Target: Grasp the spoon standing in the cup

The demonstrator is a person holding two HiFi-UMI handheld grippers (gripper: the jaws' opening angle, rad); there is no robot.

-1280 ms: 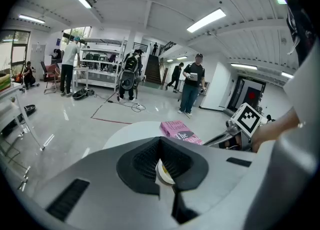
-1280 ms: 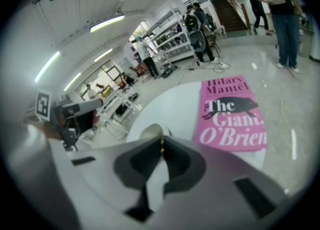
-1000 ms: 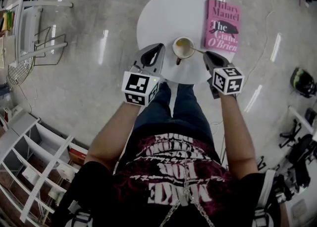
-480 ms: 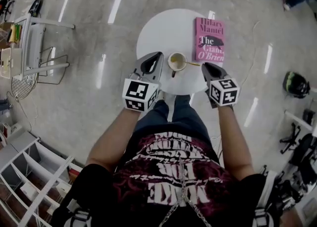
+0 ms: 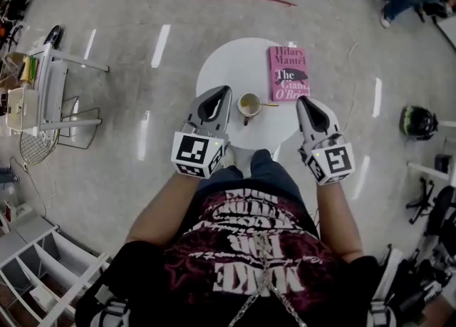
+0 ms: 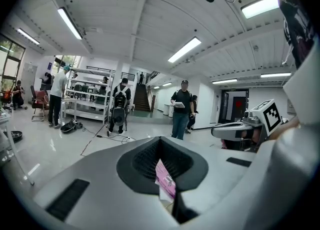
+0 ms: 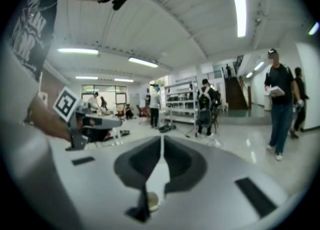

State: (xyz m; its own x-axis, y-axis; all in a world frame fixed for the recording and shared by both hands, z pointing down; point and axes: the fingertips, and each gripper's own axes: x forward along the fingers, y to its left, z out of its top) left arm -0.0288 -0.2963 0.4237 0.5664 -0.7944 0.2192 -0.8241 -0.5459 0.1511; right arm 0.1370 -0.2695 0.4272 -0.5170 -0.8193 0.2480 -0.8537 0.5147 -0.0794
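A cup (image 5: 249, 105) stands near the front edge of the round white table (image 5: 228, 69). The spoon (image 5: 268, 105) rests in it, its handle pointing right. My left gripper (image 5: 219, 92) hovers just left of the cup, shut and empty. My right gripper (image 5: 304, 103) is right of the spoon handle, apart from it, also shut and empty. In the left gripper view the left gripper (image 6: 160, 141) tips meet, and a slice of the pink book (image 6: 165, 179) shows below them. In the right gripper view the cup (image 7: 151, 200) shows through the gap below the right gripper (image 7: 161, 141) tips.
The pink book (image 5: 288, 73) lies on the table's right side, behind the spoon. A white wire rack (image 5: 43, 83) stands at the left, a dark helmet (image 5: 417, 122) lies on the floor at right, and white shelving (image 5: 43, 276) is at the lower left. Several people stand further off in the room.
The view has pulled up and back, so the table looks smaller. Both grippers have drawn back toward the person, and the right one now sits farther from the spoon handle.
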